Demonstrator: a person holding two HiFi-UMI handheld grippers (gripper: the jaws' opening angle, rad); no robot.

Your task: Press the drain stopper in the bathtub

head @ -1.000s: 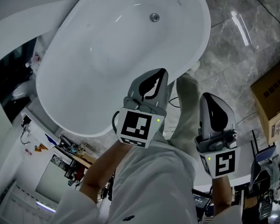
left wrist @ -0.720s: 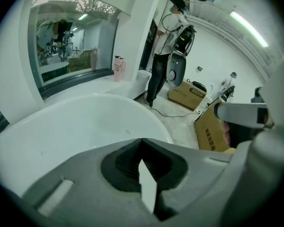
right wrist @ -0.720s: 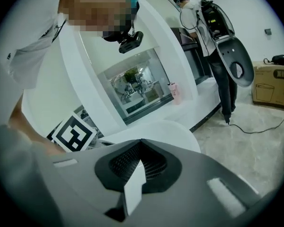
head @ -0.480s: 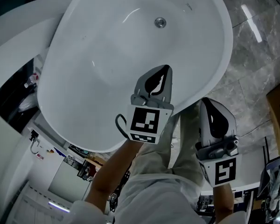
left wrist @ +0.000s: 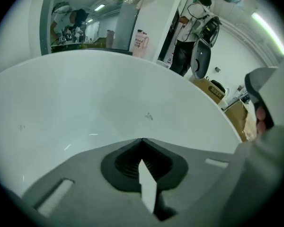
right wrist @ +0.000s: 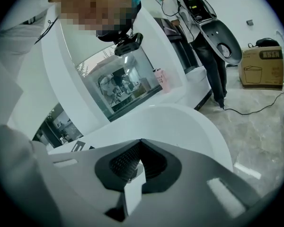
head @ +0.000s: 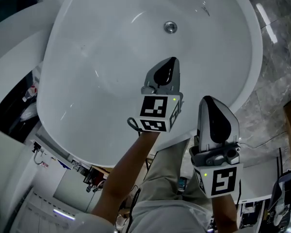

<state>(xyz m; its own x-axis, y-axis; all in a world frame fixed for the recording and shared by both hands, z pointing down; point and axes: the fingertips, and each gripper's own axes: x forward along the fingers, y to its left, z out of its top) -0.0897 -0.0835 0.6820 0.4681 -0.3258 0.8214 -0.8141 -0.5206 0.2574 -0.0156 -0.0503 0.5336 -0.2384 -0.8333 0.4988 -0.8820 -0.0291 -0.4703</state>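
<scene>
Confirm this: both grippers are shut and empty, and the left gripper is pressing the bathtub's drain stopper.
Not pressing. In the head view the left gripper is short of the drain stopper, over the bare floor of the bathtub. The rest is right.

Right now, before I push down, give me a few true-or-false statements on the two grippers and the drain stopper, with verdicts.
1. The left gripper has its jaws together with nothing between them. True.
2. The left gripper touches the drain stopper. False: it is over the basin of the bathtub, with a clear gap to the stopper.
3. The right gripper holds the stopper. False: its jaws are shut and empty, and the stopper sits in the tub floor.
4. In the head view, the left gripper lies nearer the stopper than the right gripper. True.
5. A cardboard box stands on the floor. True.
</scene>
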